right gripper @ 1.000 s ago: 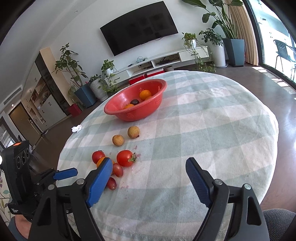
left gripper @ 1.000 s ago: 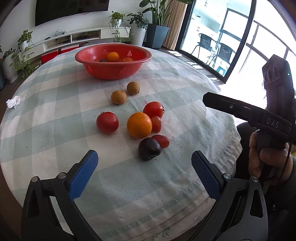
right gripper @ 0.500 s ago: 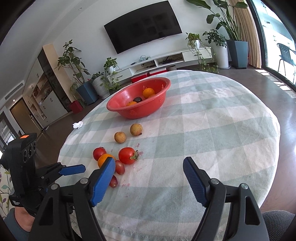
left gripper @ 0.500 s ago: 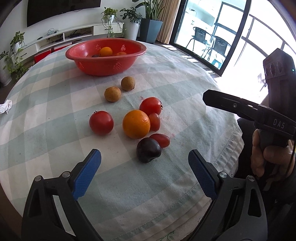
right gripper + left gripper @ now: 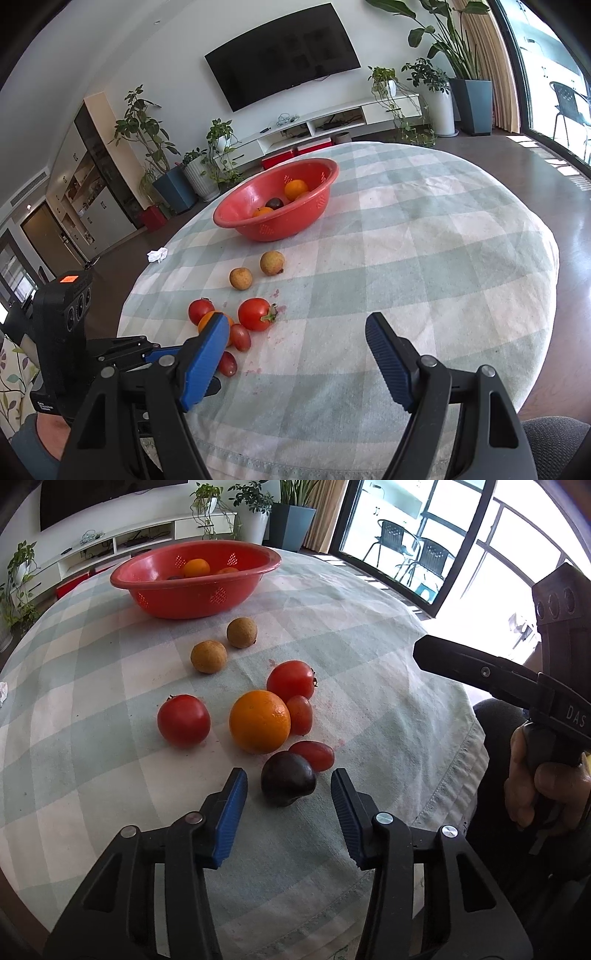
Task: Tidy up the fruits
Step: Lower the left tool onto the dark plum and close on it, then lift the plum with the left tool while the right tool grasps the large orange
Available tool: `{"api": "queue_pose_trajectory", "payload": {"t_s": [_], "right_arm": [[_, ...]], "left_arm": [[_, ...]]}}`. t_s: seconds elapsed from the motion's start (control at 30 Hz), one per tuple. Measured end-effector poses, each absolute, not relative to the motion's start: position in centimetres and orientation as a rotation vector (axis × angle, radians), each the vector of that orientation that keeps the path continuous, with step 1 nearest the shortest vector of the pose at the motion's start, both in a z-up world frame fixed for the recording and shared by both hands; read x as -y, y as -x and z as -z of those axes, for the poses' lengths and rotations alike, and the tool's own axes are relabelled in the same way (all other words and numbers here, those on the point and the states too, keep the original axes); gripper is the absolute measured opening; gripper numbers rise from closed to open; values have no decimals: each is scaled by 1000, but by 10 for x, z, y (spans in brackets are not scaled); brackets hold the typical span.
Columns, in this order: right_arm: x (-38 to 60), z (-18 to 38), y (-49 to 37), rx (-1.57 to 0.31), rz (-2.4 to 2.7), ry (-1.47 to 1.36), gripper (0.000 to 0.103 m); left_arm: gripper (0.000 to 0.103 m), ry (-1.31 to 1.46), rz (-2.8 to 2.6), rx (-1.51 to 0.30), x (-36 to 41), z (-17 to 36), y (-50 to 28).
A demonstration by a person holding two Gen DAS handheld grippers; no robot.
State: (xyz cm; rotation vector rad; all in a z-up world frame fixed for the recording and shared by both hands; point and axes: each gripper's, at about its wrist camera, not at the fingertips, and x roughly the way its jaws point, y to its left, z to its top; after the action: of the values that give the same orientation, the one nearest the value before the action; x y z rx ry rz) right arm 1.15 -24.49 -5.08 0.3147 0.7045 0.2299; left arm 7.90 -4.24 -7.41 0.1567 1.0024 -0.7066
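Note:
A dark plum [image 5: 288, 781] lies on the checked tablecloth [image 5: 369, 635] at the near end of a fruit cluster. My left gripper [image 5: 288, 786] points down at it with a blue pad on either side; the jaws are closing and both pads stand a little apart from the plum. Behind the plum are an orange [image 5: 258, 722], two tomatoes [image 5: 183, 720] [image 5: 291, 679] and two small oblong red fruits [image 5: 312, 755]. Further back sit two brown round fruits [image 5: 208, 656]. My right gripper [image 5: 295, 328] hovers open and empty over the cloth, right of the cluster.
A red perforated basket [image 5: 192, 598] holding oranges and a dark fruit stands at the far side of the round table. The table edge [image 5: 454, 775] runs close to the plum on the right. A hand [image 5: 535, 790] holds the right gripper there. A crumpled tissue [image 5: 157, 254] lies on the floor.
My left gripper has dropped and come closer to the plum, and its jaws have narrowed from wide apart to just outside the plum. The right gripper has stayed put.

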Motion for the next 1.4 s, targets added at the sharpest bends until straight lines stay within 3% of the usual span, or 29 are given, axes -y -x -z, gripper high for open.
{"api": "queue_pose_trajectory", "payload": {"t_s": [0.07, 0.93, 1.4], "right_arm": [[245, 51, -11, -704, -231, -313, 79], [234, 46, -11, -711, -255, -256, 79], [152, 42, -36, -786, -444, 59, 76]], "left_arm": [[30, -167, 705, -1008, 43, 74, -79], [26, -100, 669, -993, 22, 70, -71], [26, 15, 646, -958, -15, 59, -47]]}}
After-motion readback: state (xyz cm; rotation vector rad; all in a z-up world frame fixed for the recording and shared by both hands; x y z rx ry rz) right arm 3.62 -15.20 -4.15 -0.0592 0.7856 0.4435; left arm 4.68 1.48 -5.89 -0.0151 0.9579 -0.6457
